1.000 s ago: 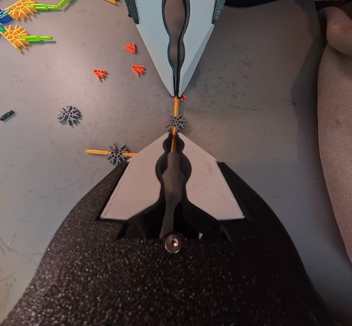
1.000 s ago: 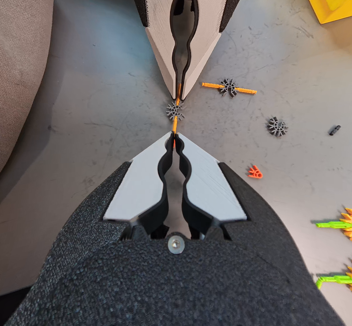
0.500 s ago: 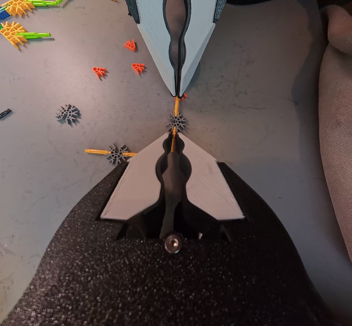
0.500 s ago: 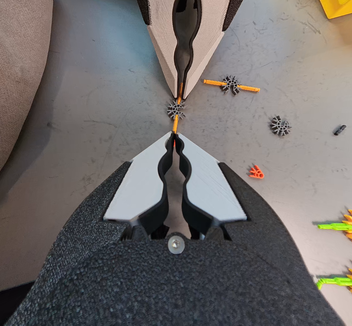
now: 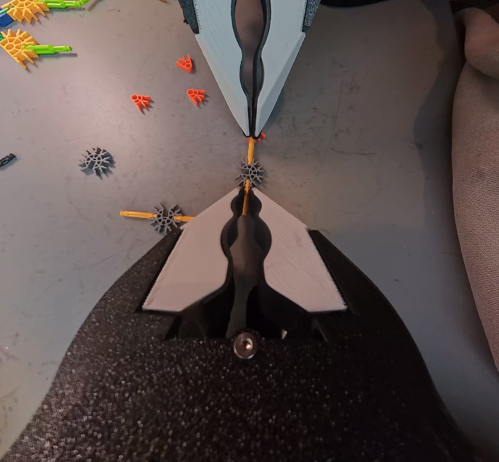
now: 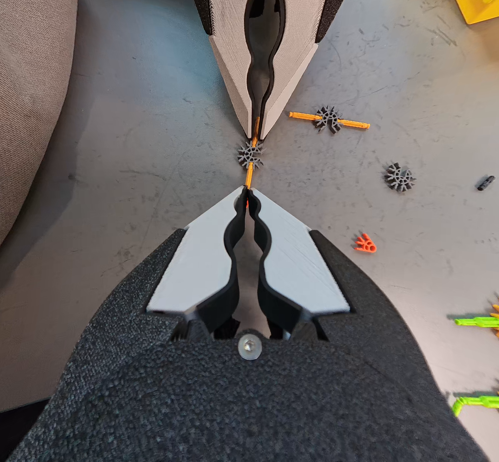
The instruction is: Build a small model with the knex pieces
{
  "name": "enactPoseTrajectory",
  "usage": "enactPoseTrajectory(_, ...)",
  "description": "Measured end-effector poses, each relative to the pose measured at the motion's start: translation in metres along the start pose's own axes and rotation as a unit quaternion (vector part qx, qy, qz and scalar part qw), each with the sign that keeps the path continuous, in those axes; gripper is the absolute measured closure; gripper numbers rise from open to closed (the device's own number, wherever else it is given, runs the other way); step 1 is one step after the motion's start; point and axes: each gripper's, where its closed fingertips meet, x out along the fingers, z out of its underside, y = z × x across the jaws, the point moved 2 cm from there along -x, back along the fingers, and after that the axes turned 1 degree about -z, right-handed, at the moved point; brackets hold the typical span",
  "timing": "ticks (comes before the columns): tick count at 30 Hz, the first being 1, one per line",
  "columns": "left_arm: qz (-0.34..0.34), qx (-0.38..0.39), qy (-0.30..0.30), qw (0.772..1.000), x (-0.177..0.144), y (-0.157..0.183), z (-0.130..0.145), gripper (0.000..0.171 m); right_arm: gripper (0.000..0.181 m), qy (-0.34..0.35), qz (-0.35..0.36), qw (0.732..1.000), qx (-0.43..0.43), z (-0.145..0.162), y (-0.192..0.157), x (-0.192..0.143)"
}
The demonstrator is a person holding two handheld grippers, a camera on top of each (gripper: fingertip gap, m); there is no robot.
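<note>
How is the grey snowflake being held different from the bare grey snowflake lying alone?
The held snowflake has orange rods on two sides; the lone snowflake has none. The left hand-held gripper and right hand-held gripper pinch the held one's rods; nothing touches the lone one. Both are grey and spiky.

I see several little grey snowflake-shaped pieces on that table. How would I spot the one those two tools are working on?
Find where the two pointed grey grippers meet tip to tip over the grey tabletop. Between them sits the grey snowflake-shaped connector, with an orange rod at each end pinched by left gripper and right gripper. Other snowflakes lie free.
</note>
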Motion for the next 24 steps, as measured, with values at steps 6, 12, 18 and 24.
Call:
enactPoseTrajectory(6,0.000,-0.002,0.000,1.000,0.0001,0.0001,0.0000,0.169,0.181,-0.005,-0.006,1.000,0.025,0.0006,-0.0002,0.0004)
enactPoseTrajectory(12,0.000,-0.006,0.000,1.000,0.0002,0.0000,0.0002,0.168,0.181,-0.027,-0.011,0.998,0.062,0.0006,-0.0013,0.0011)
enactPoseTrajectory(18,-0.005,-0.004,-0.005,1.000,0.0004,0.0005,0.0004,0.169,0.181,-0.060,-0.007,0.995,0.081,0.0005,-0.0009,0.0021)
enactPoseTrajectory(24,-0.012,-0.005,-0.008,1.000,0.0000,0.0005,0.0009,0.168,0.181,-0.101,0.028,0.993,0.046,-0.0023,-0.0033,0.0038)
